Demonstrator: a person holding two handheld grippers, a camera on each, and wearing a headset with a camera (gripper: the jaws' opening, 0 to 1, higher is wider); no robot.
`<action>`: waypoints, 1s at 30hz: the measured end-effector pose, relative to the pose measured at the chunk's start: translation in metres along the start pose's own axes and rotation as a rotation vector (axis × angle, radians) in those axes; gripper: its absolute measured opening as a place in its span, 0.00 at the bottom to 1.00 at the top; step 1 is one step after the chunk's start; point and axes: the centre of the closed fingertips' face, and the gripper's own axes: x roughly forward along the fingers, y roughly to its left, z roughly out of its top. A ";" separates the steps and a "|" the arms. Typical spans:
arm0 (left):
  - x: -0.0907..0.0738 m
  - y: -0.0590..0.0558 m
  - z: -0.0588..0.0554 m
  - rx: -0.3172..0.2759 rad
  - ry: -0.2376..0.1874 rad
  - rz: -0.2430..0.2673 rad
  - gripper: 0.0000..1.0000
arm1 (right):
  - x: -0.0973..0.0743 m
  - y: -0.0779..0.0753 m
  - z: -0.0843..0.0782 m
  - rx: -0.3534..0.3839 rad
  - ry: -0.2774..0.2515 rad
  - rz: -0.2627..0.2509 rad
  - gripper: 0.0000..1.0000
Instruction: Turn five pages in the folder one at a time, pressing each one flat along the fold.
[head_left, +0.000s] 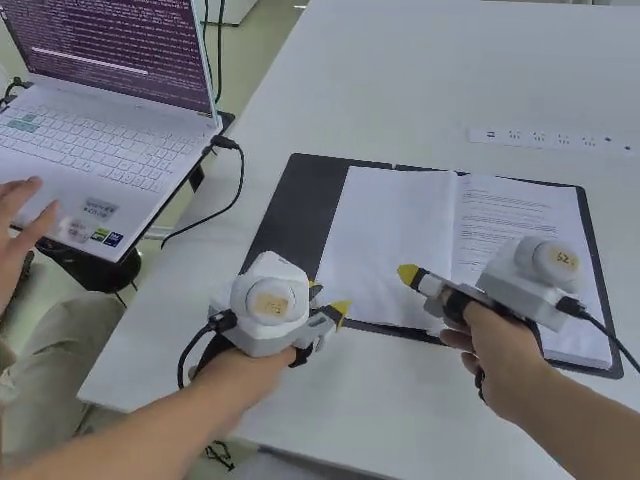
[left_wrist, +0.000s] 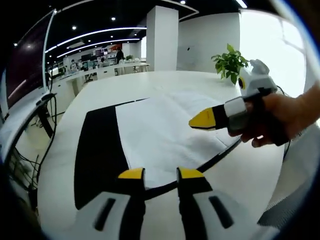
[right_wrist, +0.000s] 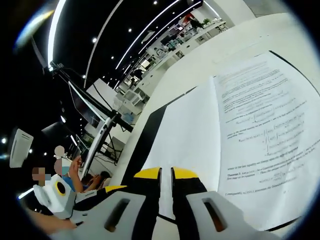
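Item: one black folder, lying open and flat on the white tabletop.
- Two pages were exposed: one blank white sheet left of the fold and one printed sheet right of it.
- Two handheld grippers, each with two yellow-tipped fingers.
- The left gripper was over bare tabletop just beside the folder's near edge. Its fingers were slightly parted and held nothing.
- The right gripper was over the near part of the blank sheet. Its fingers were drawn almost together and gripped nothing. Whether they touched the paper could not be told.

Other items:
- One white laptop, screen lit, on the left, with one black cable plugged into its side.
- One hand at the laptop's near corner.
- One white power strip beyond the folder.
- One green potted plant at the far end.
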 end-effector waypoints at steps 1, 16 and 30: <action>0.004 0.001 -0.002 0.003 0.007 0.004 0.24 | -0.001 -0.002 0.003 0.007 -0.003 -0.004 0.06; 0.016 0.011 -0.023 0.004 0.037 0.071 0.27 | 0.007 -0.025 0.031 0.083 -0.004 -0.026 0.00; 0.015 0.012 -0.023 0.011 -0.001 0.077 0.27 | 0.038 -0.044 0.053 0.426 0.001 0.008 0.00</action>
